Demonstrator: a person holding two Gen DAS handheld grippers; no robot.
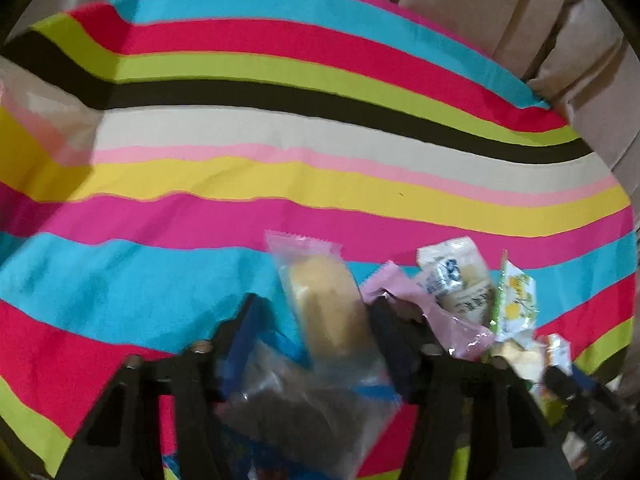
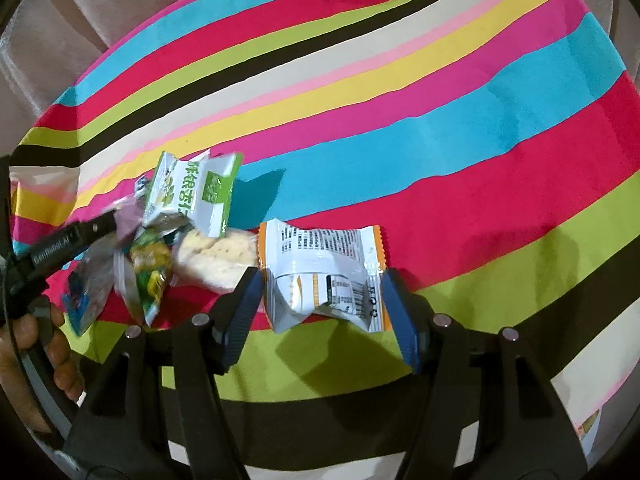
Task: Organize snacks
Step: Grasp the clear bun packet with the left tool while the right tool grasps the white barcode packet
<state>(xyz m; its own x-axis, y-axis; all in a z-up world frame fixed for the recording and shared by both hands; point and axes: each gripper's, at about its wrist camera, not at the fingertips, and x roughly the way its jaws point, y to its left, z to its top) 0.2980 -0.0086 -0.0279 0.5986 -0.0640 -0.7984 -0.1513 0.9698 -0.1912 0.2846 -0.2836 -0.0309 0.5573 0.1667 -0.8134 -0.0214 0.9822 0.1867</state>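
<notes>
In the left wrist view my left gripper [image 1: 312, 312] is open, its fingers either side of a clear packet holding a yellow cake [image 1: 324, 304] and a clear packet with a dark snack [image 1: 288, 404]. Whether it touches them I cannot tell. To its right lies a pile: a pink wrapper [image 1: 404, 292], a white packet [image 1: 456, 276] and a green-yellow packet [image 1: 516, 300]. In the right wrist view my right gripper [image 2: 320, 296] is open around a white-and-orange packet [image 2: 324, 272]. The pile lies to its left: a green-white packet [image 2: 192, 196] and a round pale cracker [image 2: 216, 260].
The snacks lie on a striped multicoloured cloth [image 1: 280, 132], also in the right wrist view [image 2: 440, 100]. Beige fabric [image 1: 500, 8] borders it at the back. The left gripper's body and the person's hand [image 2: 36, 320] show at the left edge of the right wrist view.
</notes>
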